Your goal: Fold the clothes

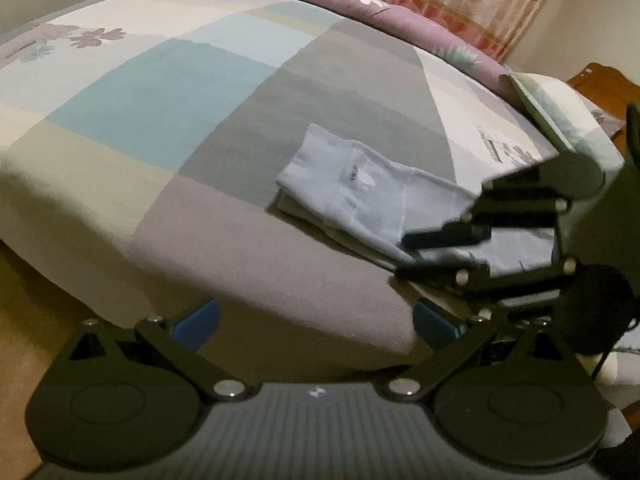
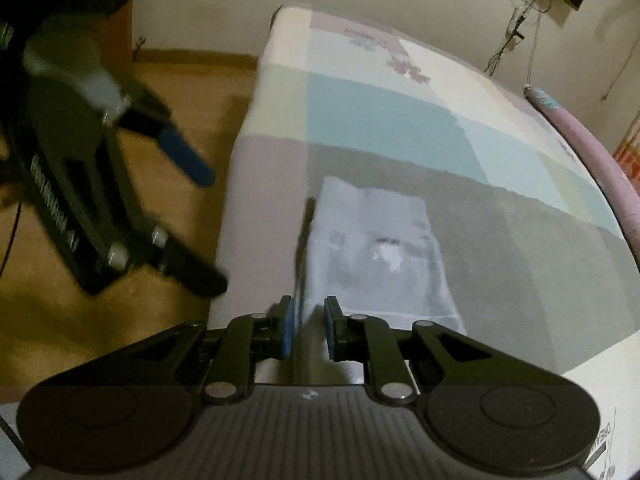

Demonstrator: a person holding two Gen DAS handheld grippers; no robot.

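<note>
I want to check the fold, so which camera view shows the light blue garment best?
The left wrist view: the light blue garment lies sharp, its layered edges showing, though the right gripper covers one end. In the right wrist view the garment is blurred.

Bed [image 1: 168,92] wide open left of and beyond shirt [image 1: 360,192]; rolled quilt [image 1: 400,16] and pillow [image 1: 560,120] block far side & head end.

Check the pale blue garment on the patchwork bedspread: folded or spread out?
Folded. The pale blue cotton garment lies as a compact, layered rectangle on the patchwork bedspread, stacked edges visible at its side.
</note>
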